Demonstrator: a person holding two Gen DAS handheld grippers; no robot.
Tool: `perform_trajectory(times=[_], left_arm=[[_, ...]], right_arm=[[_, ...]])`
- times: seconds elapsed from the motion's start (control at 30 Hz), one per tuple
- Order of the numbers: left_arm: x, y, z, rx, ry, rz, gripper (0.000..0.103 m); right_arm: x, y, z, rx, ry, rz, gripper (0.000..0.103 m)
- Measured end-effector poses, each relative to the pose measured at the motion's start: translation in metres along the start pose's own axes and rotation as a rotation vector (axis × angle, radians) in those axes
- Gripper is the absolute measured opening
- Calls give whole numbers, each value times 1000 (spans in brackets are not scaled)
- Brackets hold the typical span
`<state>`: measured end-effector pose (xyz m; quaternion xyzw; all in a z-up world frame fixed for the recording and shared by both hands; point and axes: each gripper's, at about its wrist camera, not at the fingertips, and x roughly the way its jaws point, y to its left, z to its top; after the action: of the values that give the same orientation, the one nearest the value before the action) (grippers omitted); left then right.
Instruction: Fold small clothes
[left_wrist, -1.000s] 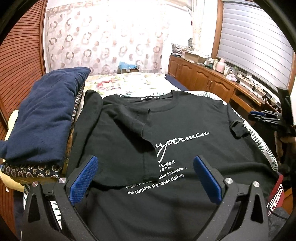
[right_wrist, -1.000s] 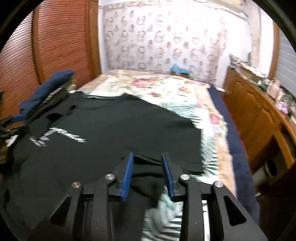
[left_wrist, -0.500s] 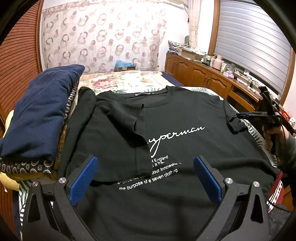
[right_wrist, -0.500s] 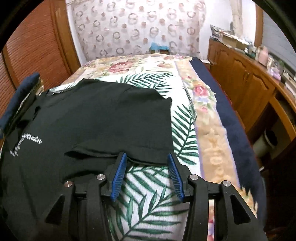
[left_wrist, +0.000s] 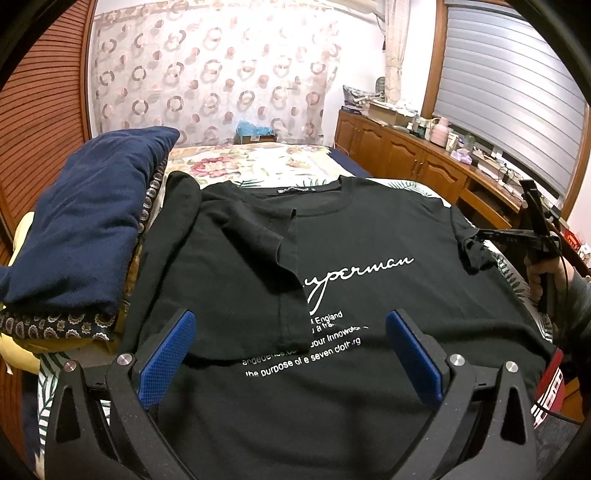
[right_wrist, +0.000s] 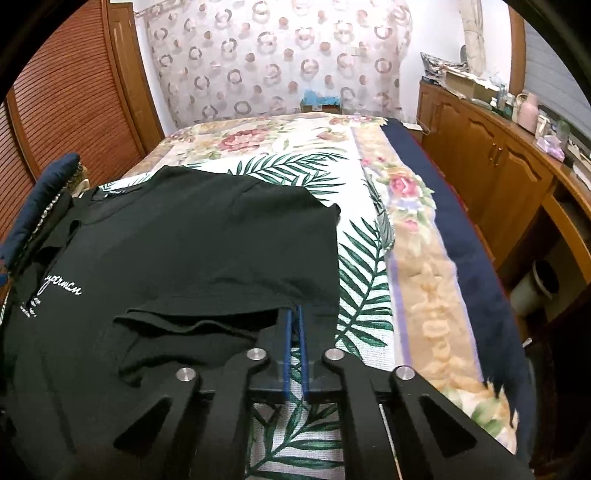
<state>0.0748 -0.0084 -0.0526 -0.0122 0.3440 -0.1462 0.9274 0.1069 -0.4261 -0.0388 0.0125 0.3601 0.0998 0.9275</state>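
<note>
A black T-shirt (left_wrist: 369, 236) with white script print lies front up on the bed; its left side and sleeve (left_wrist: 240, 266) are folded over the chest. My left gripper (left_wrist: 291, 354) is open and empty above the shirt's lower part. My right gripper (right_wrist: 294, 314) is shut on the hem of the shirt's right sleeve (right_wrist: 236, 258) at the shirt's right edge. It also shows in the left wrist view (left_wrist: 517, 234), pinching that sleeve (left_wrist: 474, 247).
A navy folded blanket (left_wrist: 85, 221) on patterned bedding lies left of the shirt. The leaf and floral bedspread (right_wrist: 369, 258) extends right. A wooden cabinet (right_wrist: 498, 166) with clutter runs along the right wall. Louvred wooden doors (right_wrist: 74, 92) stand left.
My right gripper has closed on the right sleeve's hem; half a second ago its jaws stood open around it. My left gripper has stayed open and hardly moved.
</note>
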Motion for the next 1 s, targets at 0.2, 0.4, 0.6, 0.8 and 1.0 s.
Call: perform_trajectory(times=[0.2,0.4,0.6,0.8,1.0], left_arm=[[-5,2,1,-18,-27,10,103],[-7,2,2,-19,-36,12,103],[-9,3,2,-22,-40,8,103],[-11,4,0,-25,-37,2,103],[-10,5,-2,-33,-36,-2,103]], right_arm=[[-27,21,14,-51,-121,19,1],[-42,67,39,-177,-181,77,1],[-32,123,67,-304,-184,149,1],[-7,138,78,-333,-169,125,10],[-3,143,68,-333,-124,121,23]])
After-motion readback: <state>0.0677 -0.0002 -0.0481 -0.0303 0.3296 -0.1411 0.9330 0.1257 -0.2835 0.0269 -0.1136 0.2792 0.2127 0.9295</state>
